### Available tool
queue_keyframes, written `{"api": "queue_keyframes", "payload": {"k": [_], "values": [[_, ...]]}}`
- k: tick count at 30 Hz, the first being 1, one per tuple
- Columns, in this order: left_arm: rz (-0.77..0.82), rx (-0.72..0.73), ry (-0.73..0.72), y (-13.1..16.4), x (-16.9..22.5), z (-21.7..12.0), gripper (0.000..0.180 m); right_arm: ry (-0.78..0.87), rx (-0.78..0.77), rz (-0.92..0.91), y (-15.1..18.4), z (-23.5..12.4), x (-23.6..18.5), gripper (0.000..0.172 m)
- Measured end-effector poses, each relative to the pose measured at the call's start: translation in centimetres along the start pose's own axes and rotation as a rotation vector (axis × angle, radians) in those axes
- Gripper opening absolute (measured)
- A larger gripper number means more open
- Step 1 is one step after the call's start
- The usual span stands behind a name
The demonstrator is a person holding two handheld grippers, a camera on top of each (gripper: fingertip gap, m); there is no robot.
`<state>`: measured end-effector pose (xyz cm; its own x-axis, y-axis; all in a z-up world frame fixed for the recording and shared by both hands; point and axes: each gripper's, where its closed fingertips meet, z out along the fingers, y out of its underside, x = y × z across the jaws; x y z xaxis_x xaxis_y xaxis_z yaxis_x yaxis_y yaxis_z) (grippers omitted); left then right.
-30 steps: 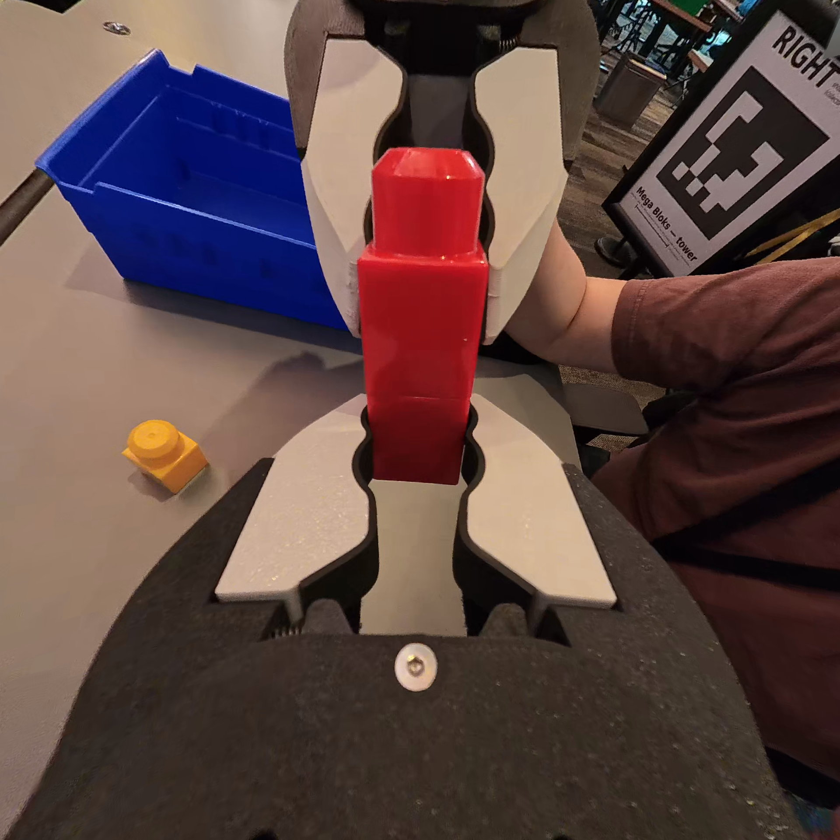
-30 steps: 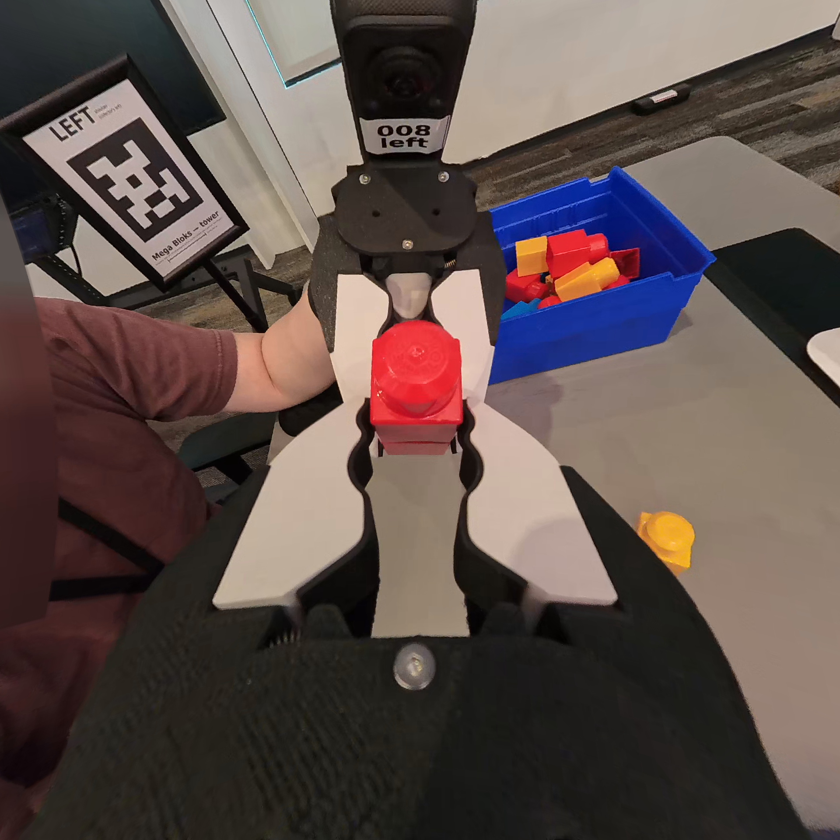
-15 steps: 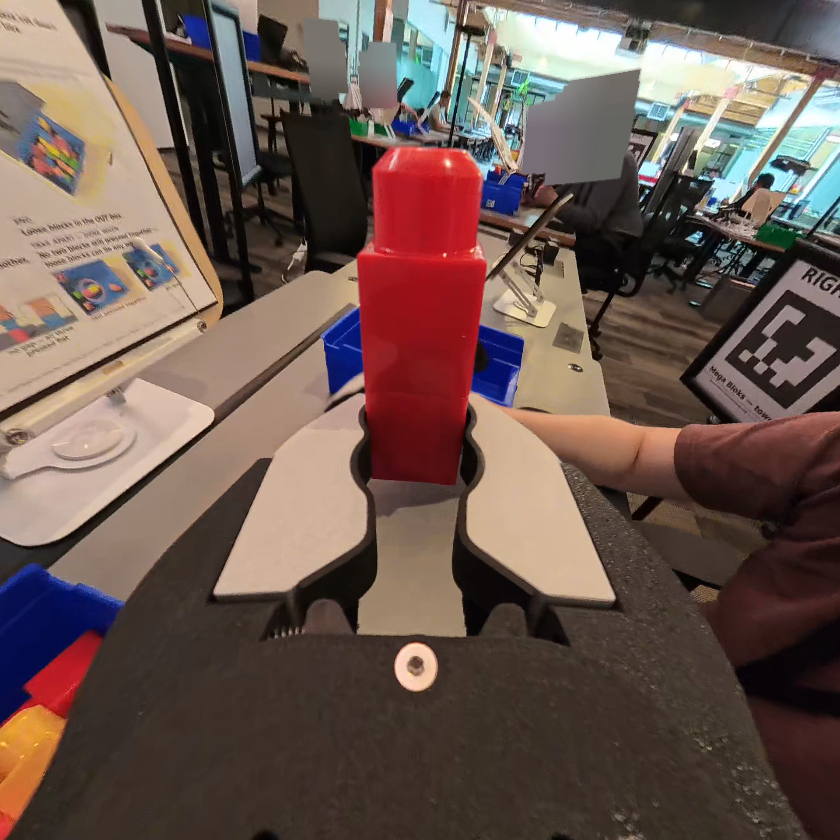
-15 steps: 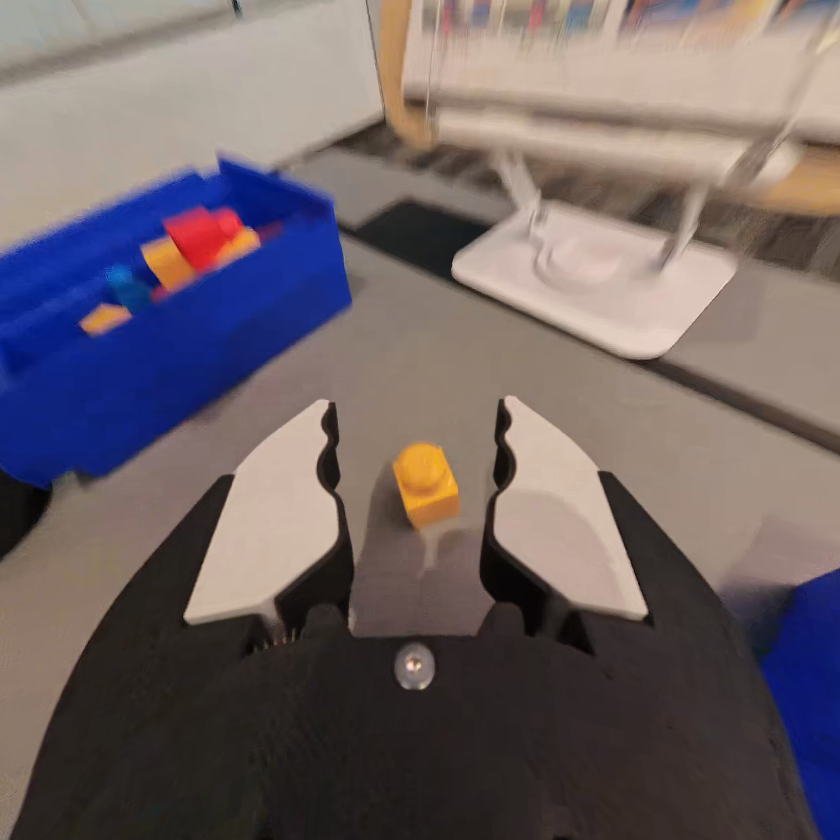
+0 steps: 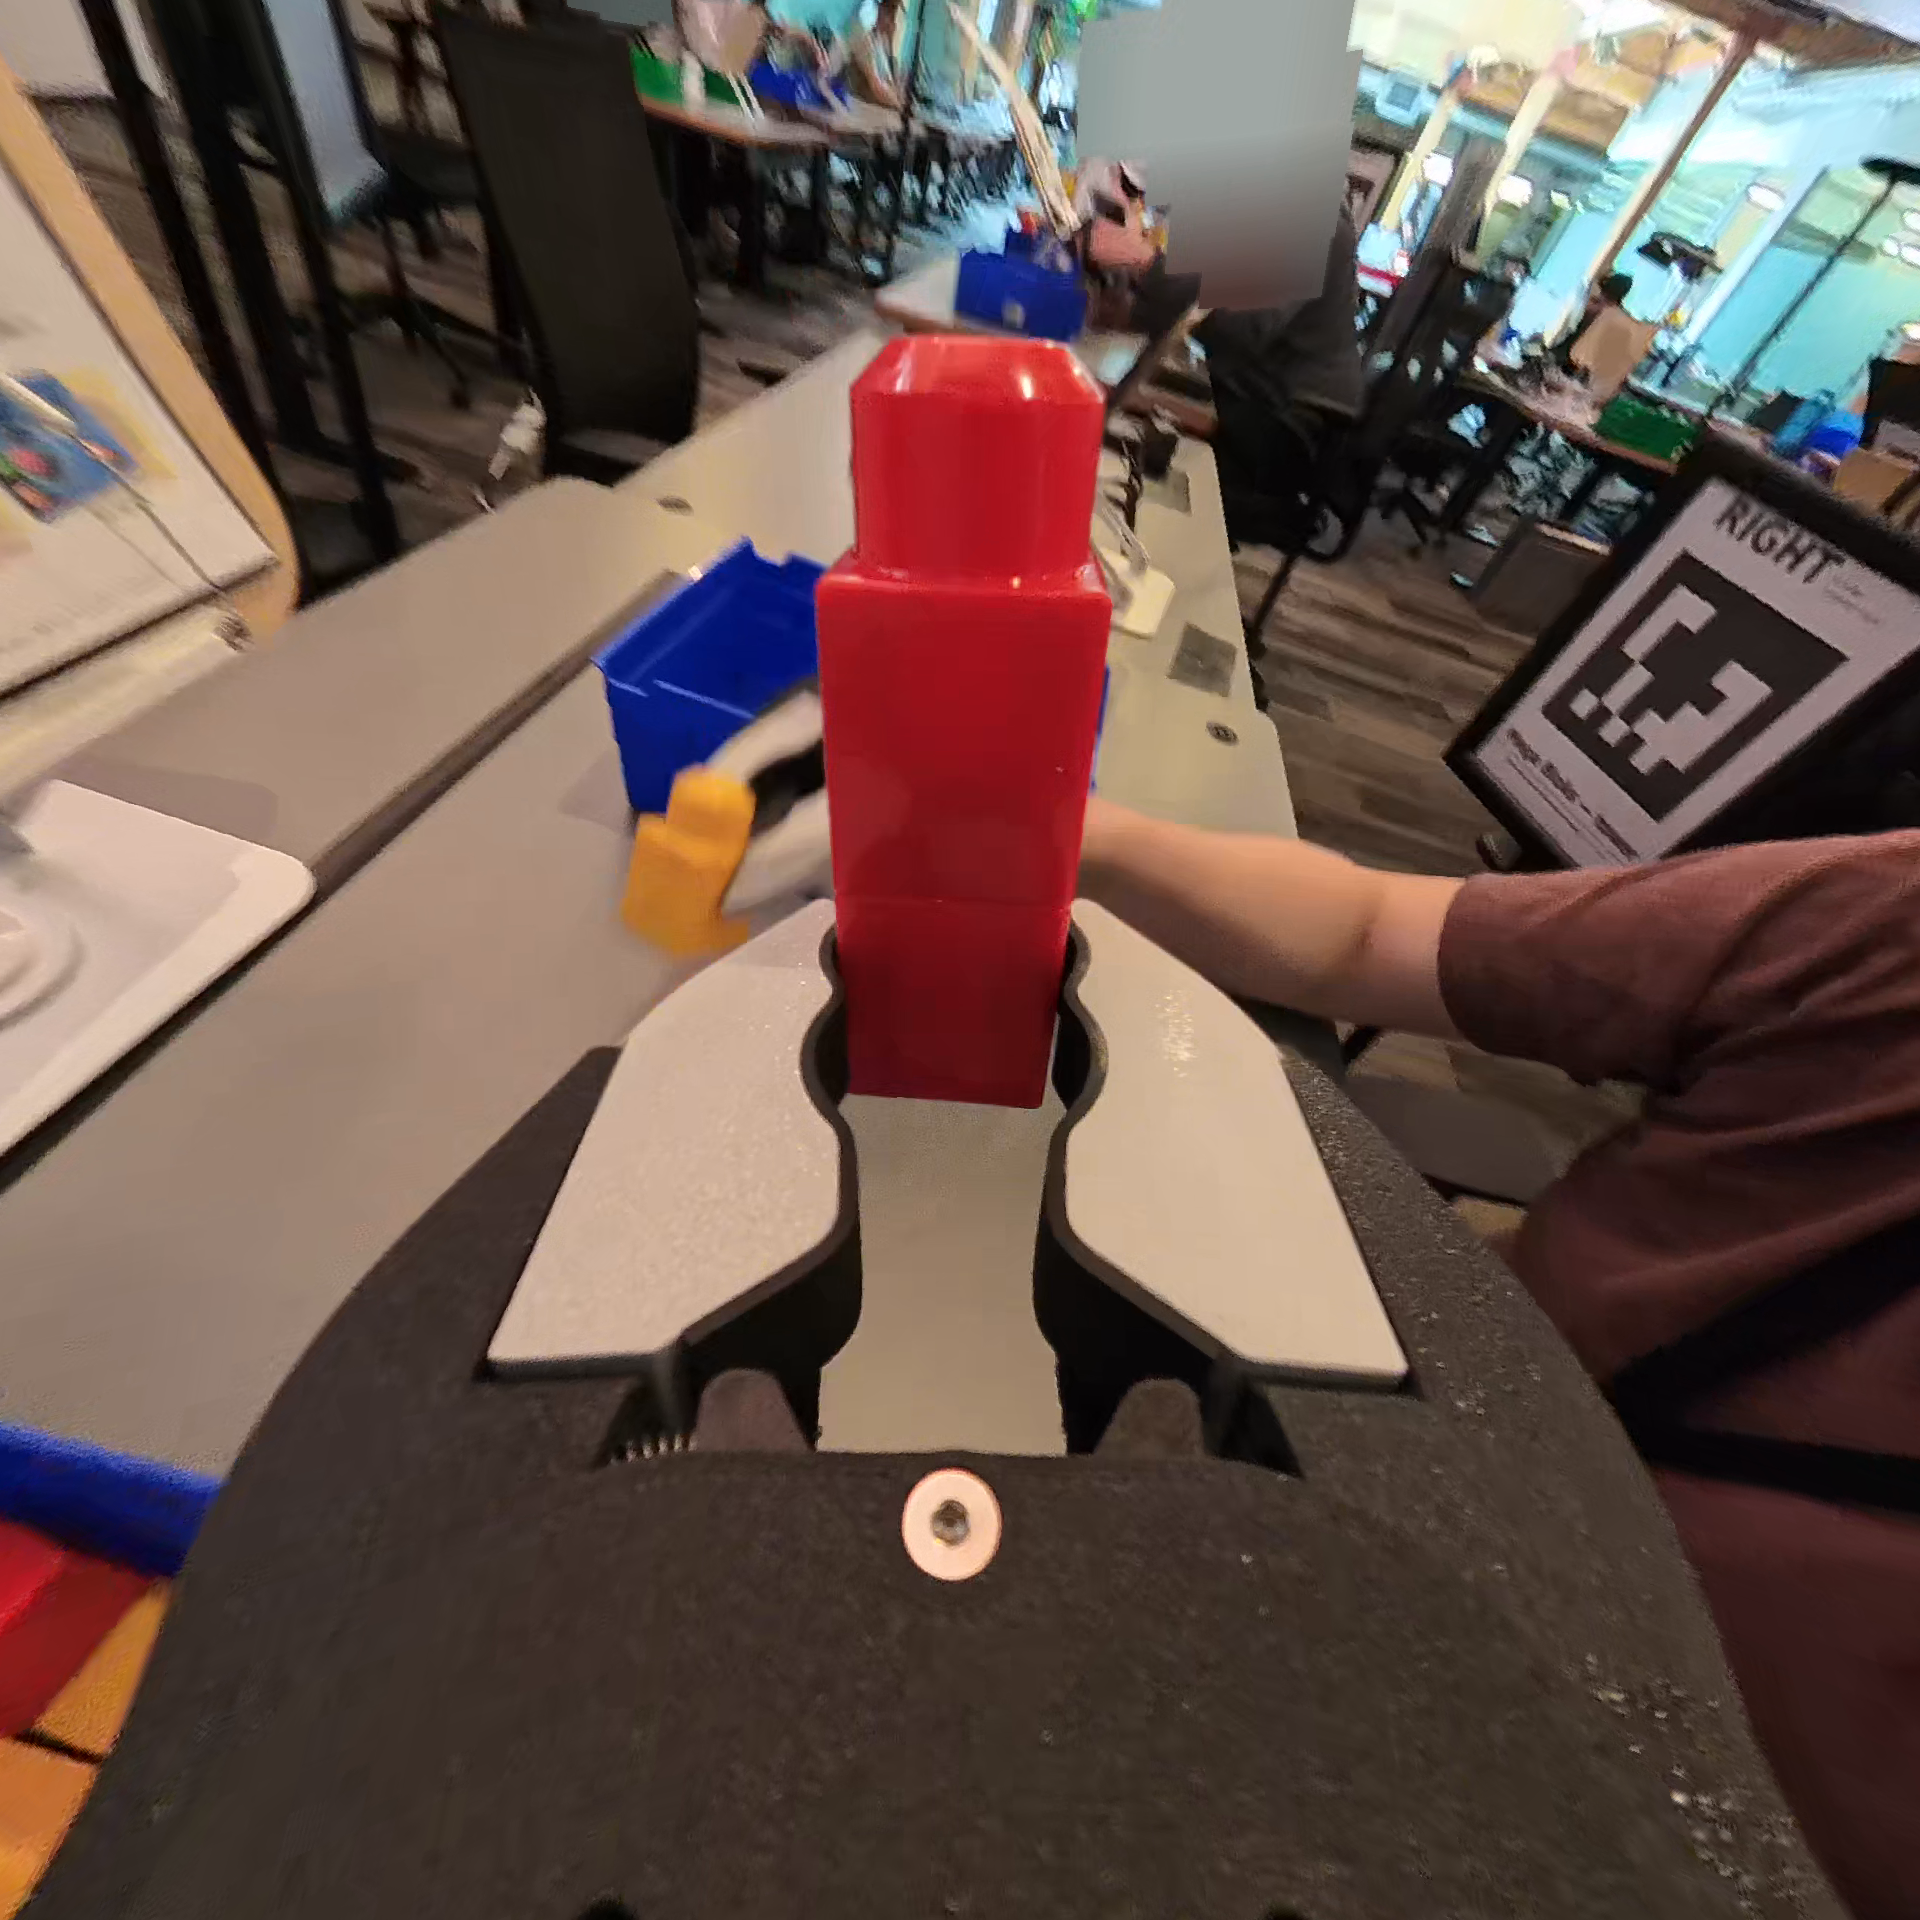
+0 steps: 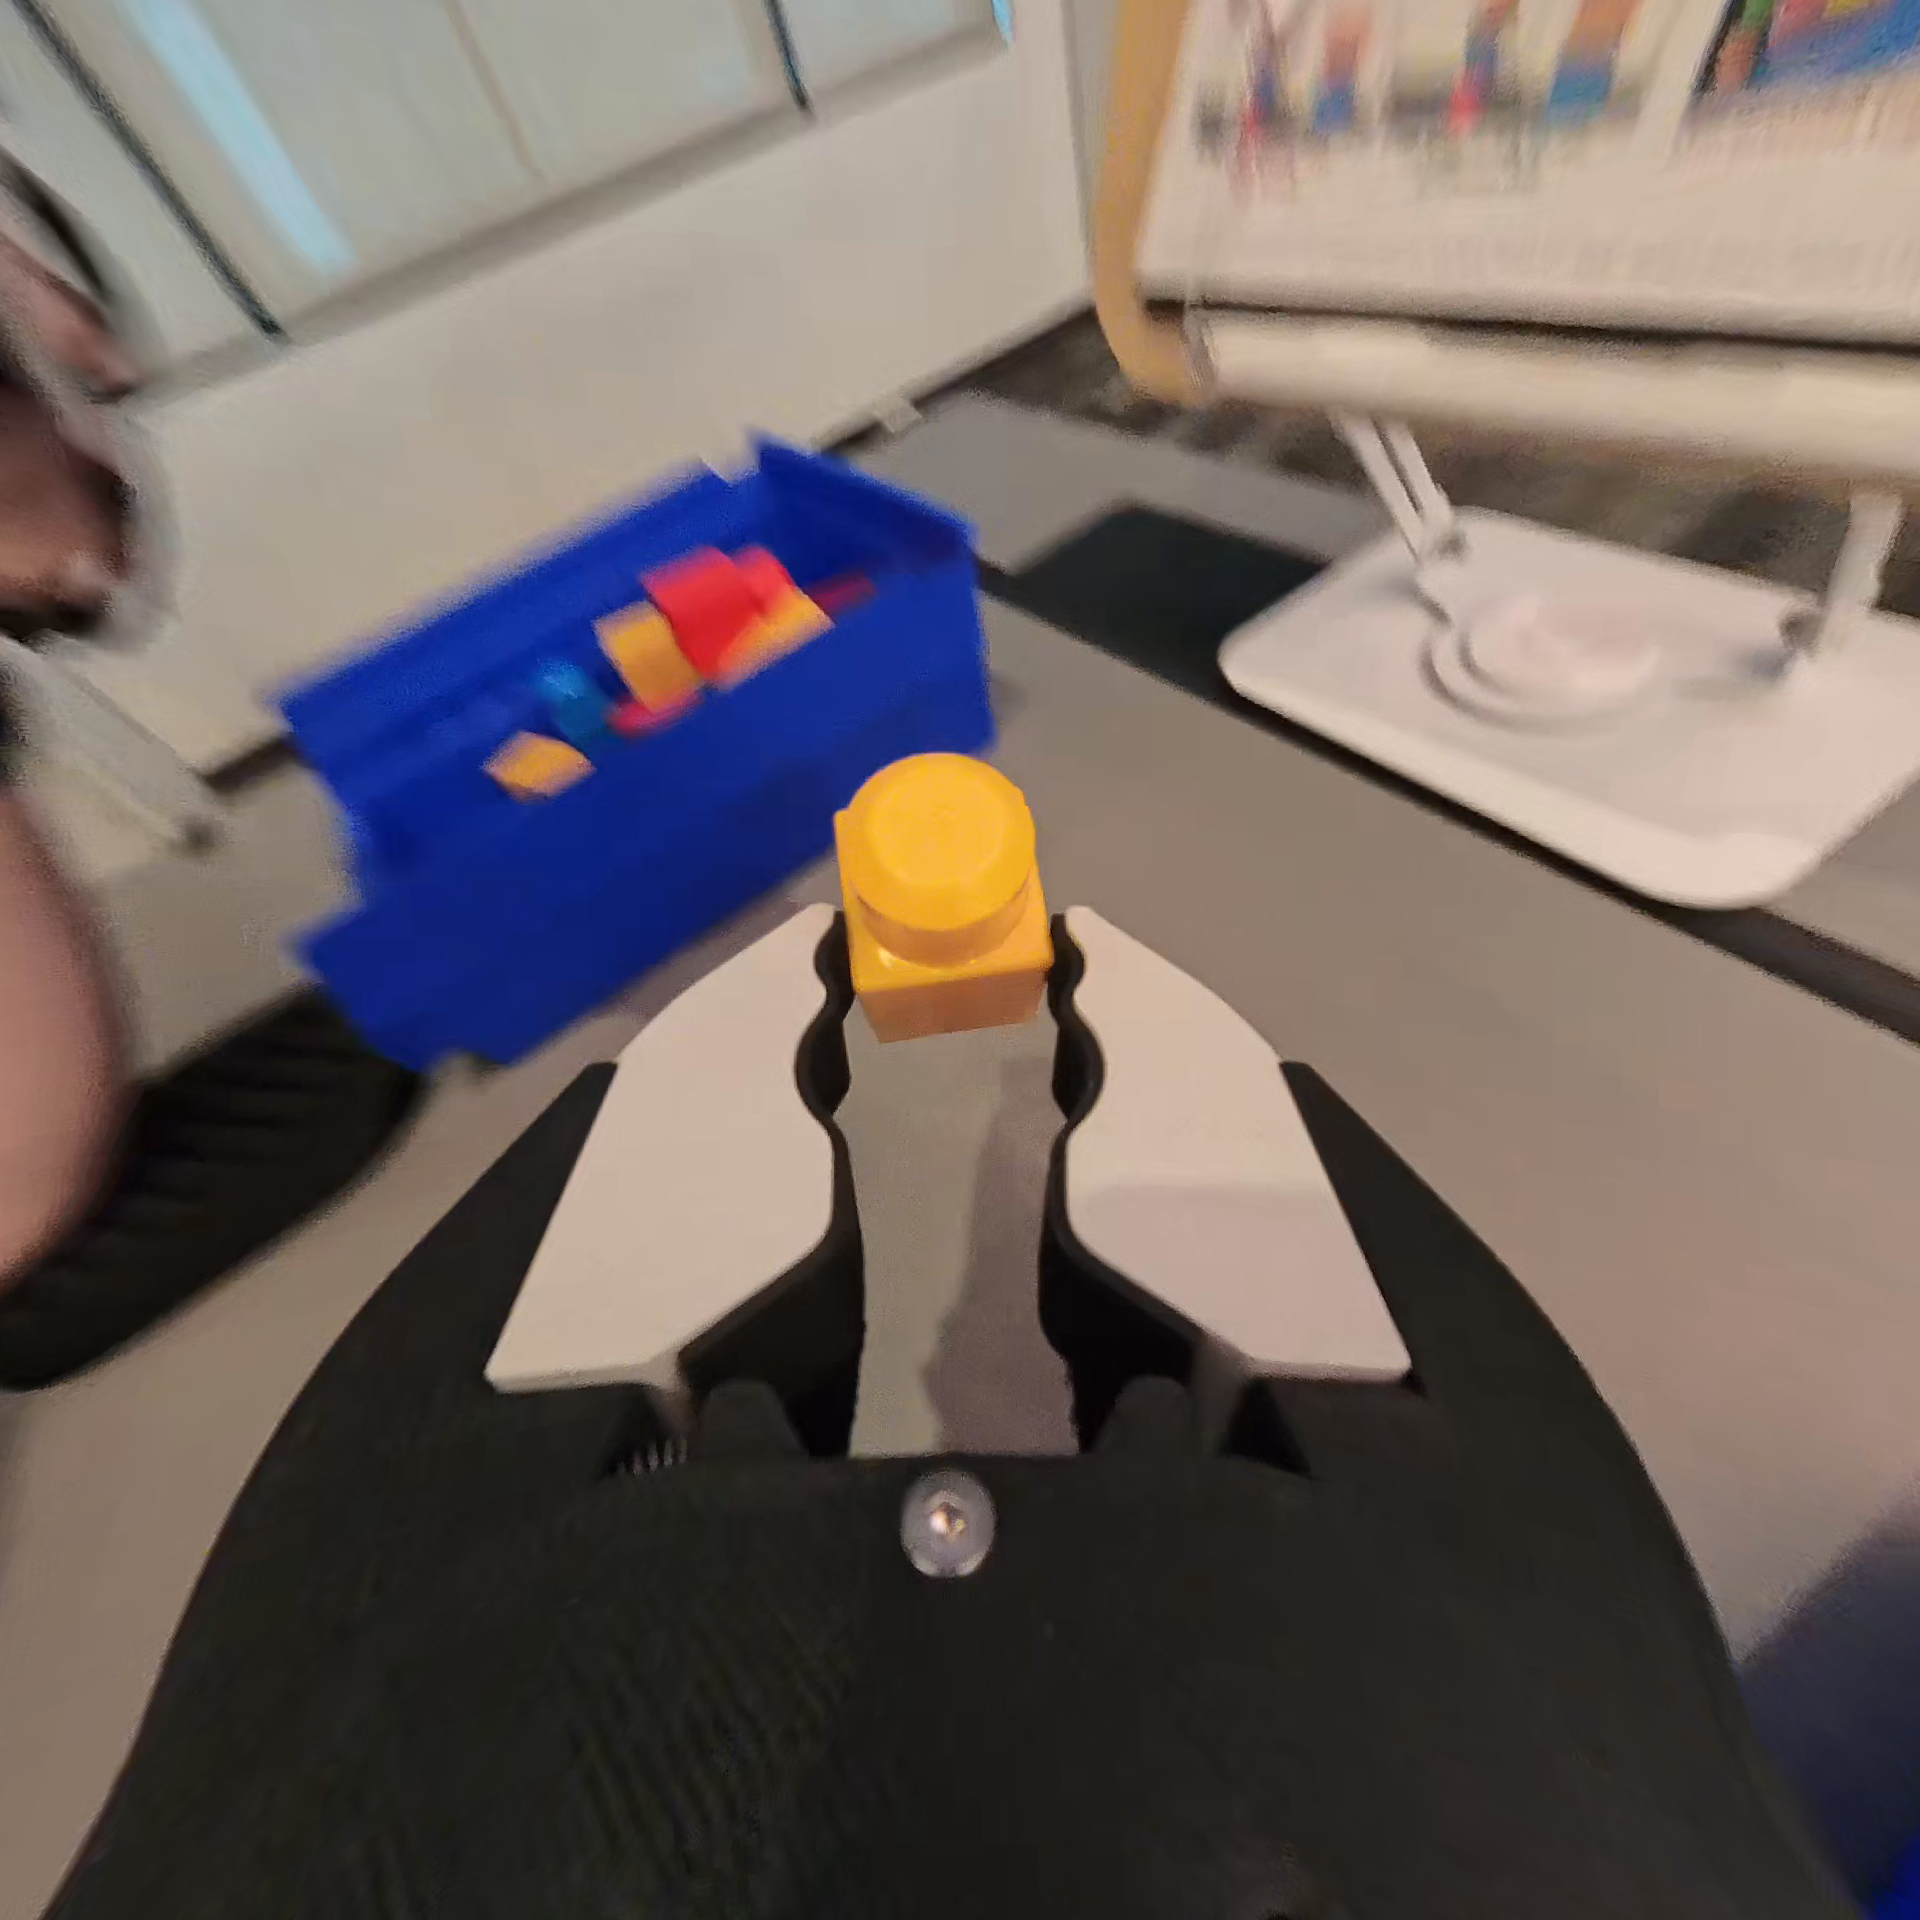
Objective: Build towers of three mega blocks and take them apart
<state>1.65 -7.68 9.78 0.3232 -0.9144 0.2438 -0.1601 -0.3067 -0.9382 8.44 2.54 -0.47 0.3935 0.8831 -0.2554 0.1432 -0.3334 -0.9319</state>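
The left gripper (image 5: 948, 997) had its jaws closed on the bottom of a red stack (image 5: 961, 748), both pads pressed flat against the lowest block's sides, so the stack stood upright out of the grip with its round stud on top, lifted above the grey counter (image 5: 343, 1039). A seam low on the stack showed at least two blocks; how many more were in it I could not tell. The right gripper (image 6: 948, 971) held a single yellow block (image 6: 943, 935), stud up, the jaws narrowed onto its square base with the fingertips tight against both sides. Seen from the left gripper's side, that yellow block (image 5: 691, 847) hung just left of the red stack and near an open blue bin (image 5: 707, 675) that sat farther back on the counter; the person's bare forearm (image 5: 1268, 925) and dark red sleeve (image 5: 1683, 1029) reached in from the right. From the right gripper's side, a second blue bin (image 6: 623, 821) sat on the counter beyond the yellow block, with loose red, yellow and blue blocks (image 6: 686, 634) piled inside. A white stand base (image 6: 1558, 696) rested toward the counter's far right corner, carrying an instruction board (image 6: 1507, 156). A framed marker sign (image 5: 1704, 686) stood off the counter on the floor side.
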Motion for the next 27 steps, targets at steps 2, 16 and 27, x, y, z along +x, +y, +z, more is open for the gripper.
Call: {"api": "queue_keyframes", "payload": {"k": [2, 16, 27], "values": [[-0.003, -0.078, 0.033, 1.4, 0.3, 1.7, 0.035, -0.122, 0.100, 0.033, -3.8, -3.0, -2.4, 0.036], [-0.002, -0.458, 0.143, 8.4, 2.8, 9.3, 0.035, -0.442, -0.104, -0.030, -4.5, -8.3, -9.7, 0.036], [-0.053, -0.406, 0.200, 7.7, 3.5, 9.6, 0.035, -0.478, 0.034, -0.001, -6.1, -7.3, -10.3, 0.037]]}}
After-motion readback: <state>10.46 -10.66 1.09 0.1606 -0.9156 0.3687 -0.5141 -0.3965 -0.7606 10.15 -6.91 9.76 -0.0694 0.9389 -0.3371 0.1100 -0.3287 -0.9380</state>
